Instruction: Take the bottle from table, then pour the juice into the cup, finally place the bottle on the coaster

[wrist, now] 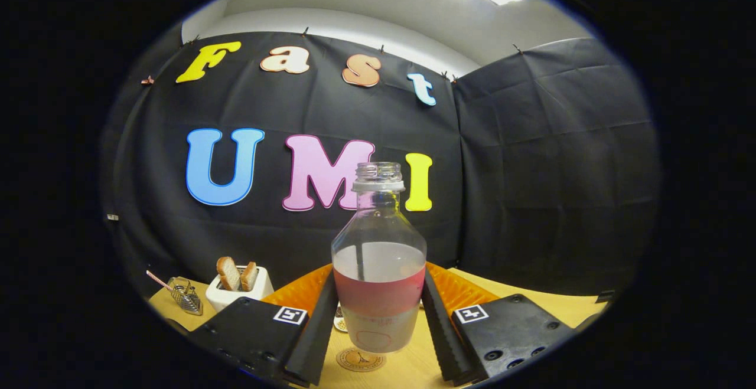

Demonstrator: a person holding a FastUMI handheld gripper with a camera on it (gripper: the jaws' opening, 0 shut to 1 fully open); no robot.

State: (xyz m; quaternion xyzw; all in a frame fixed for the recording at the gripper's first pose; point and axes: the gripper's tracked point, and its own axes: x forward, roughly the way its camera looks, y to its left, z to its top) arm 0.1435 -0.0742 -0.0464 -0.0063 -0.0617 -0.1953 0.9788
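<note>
We saw the wooden table [520, 294] running out past the claw [378, 324]. The bottle [378, 271] stood upright between the two fingers, uncapped and partly full of pale juice, with a red label around its middle. Both fingers [316, 324] pressed on its sides, so the claw was clamped on it, its base lifted above the table. A white toaster [239, 291] holding two bread slices sat beyond the left finger. A round coaster [360, 359] lay just under the bottle.

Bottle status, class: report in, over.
Gripper shut on bottle, upright, uncapped, lifted above coaster. Toaster off to the side. Nothing in the way.
</note>
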